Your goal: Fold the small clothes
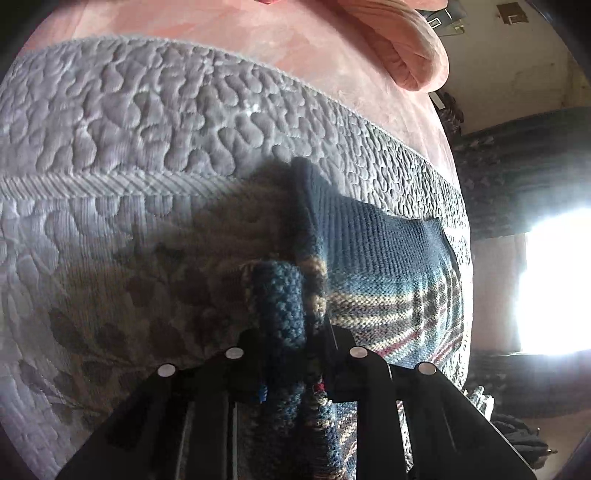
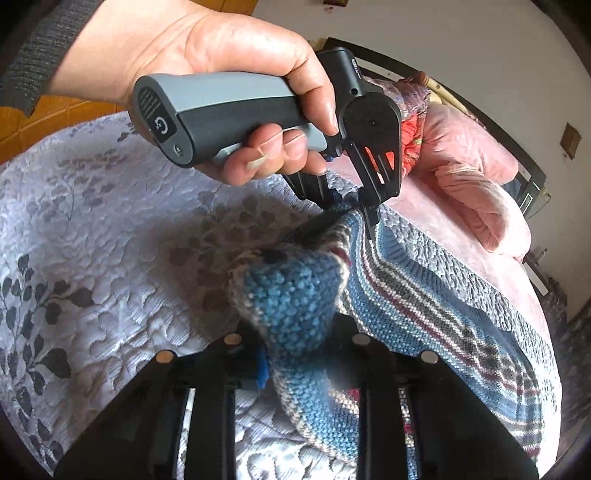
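Claws (image 1: 288, 354) (image 2: 291, 343) both pinch the knitted garment's (image 2: 424, 295) raised edge over the bedspread (image 2: 110, 240)

Beneath my work lies a quilted lilac bedspread (image 2: 92, 229) printed with dark leaf sprigs, spread over a pink blanket (image 1: 295, 48) on the bed, with a rolled pink duvet (image 2: 476, 192) beside the dark bed frame (image 2: 532, 173) and white wall (image 2: 443, 33).

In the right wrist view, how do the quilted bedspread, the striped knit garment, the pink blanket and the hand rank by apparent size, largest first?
1. quilted bedspread
2. striped knit garment
3 and 4. hand and pink blanket: they look alike in area, and the hand is much nearer the camera, so I do not rank them.
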Available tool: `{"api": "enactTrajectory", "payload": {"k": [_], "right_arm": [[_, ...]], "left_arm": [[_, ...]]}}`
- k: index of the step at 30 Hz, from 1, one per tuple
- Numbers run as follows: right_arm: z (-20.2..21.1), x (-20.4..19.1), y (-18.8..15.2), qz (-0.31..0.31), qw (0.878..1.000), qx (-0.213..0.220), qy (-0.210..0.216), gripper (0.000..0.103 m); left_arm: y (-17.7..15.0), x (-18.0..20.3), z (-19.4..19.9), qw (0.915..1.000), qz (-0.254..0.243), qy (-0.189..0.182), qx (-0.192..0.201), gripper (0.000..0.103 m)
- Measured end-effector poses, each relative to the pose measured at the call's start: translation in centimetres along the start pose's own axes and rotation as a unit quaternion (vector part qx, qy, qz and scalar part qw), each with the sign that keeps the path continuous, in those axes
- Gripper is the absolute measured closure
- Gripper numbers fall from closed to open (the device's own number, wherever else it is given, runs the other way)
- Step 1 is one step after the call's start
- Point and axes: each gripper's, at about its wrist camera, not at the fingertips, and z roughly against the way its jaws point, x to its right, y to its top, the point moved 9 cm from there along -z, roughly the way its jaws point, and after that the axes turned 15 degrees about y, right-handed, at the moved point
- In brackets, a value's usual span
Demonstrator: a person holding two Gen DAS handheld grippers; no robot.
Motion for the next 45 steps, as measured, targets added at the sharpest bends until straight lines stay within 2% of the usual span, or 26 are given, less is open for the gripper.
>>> {"api": "enactTrajectory", "payload": {"k": [28,45], "right_arm": [[8.1,6.1,3.2,-0.069,0.996,0.062,-0.005,0.084],[12.4,9.5,3.4,-0.100,0.991,0.089,-0.017,0.087]], "left_arm": [[2.1,8.2,6.1,0.9977,-0.032,0.056,0.022,0.082],[2.5,13.9,8.4,0.9940,-0.057,0.087,0.034,0.082]]}}
